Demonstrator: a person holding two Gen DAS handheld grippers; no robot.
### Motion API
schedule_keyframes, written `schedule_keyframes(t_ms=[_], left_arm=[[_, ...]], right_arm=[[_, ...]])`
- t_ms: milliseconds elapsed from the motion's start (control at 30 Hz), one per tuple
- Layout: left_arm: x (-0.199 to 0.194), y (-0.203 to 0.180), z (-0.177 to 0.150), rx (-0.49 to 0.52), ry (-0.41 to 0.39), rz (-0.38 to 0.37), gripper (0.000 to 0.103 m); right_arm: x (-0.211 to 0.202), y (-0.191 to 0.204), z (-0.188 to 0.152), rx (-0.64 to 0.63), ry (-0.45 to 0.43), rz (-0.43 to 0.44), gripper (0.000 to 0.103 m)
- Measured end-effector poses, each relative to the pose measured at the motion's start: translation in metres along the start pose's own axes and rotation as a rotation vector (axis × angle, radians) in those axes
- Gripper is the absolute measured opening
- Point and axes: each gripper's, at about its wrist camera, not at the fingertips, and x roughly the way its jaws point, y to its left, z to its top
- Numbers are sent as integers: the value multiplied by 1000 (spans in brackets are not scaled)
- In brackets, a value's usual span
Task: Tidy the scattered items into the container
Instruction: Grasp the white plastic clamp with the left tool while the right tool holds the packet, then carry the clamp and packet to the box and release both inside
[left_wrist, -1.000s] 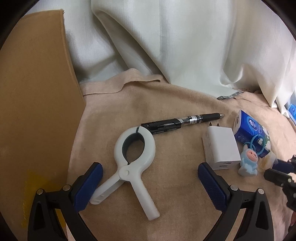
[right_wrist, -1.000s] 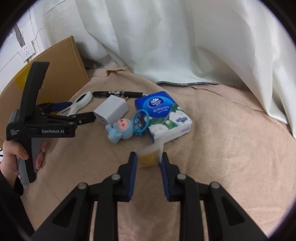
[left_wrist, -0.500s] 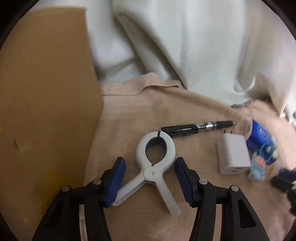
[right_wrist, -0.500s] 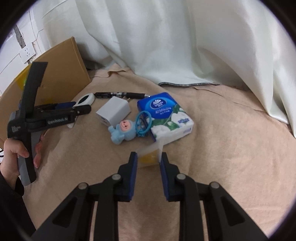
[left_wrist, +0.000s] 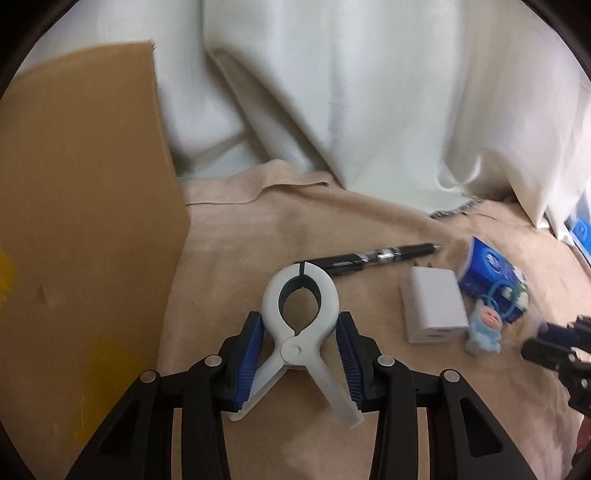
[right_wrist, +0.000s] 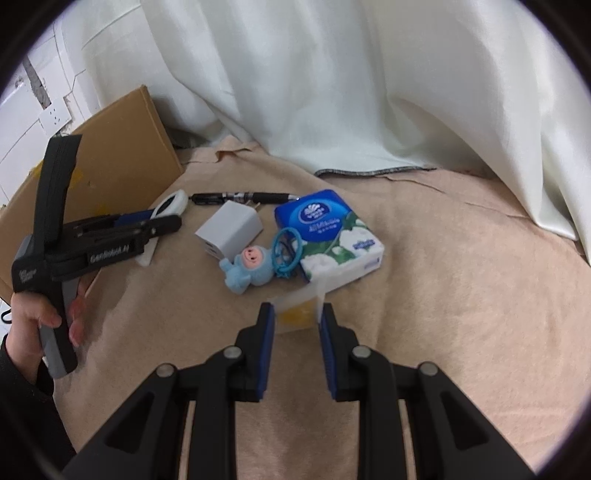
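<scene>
Closing since before, our left gripper (left_wrist: 300, 357) is clamping one clip (left_wrist: 300, 314); our right gripper (right_wrist: 295, 347) is pinching one packet (right_wrist: 297, 308), lower centre.

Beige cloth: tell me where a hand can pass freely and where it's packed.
Free: the beige cloth right of the tissue pack, up to the curtain. Crowded: pen, charger, doll and clamp between the pack and the cardboard box.
</scene>
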Motion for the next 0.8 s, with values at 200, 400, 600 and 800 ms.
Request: schedule_keyframes(t_ms=[200,400,600,800], left_arm=[[-31,-23,-7,15,-39,-4,41],[-62,-37,-11,10,-82,-38,41],[-91,-37,-7,10,-126,-39,41],[-111,-28,4,-15,-155,-27,41]], right_arm=[[-8,3,-2,-2,-14,8,26],[-18,8,-8,4,-35,7,24],[-35,7,1,57,-98,45,24],[-26,14,-3,43,-64,39,24]])
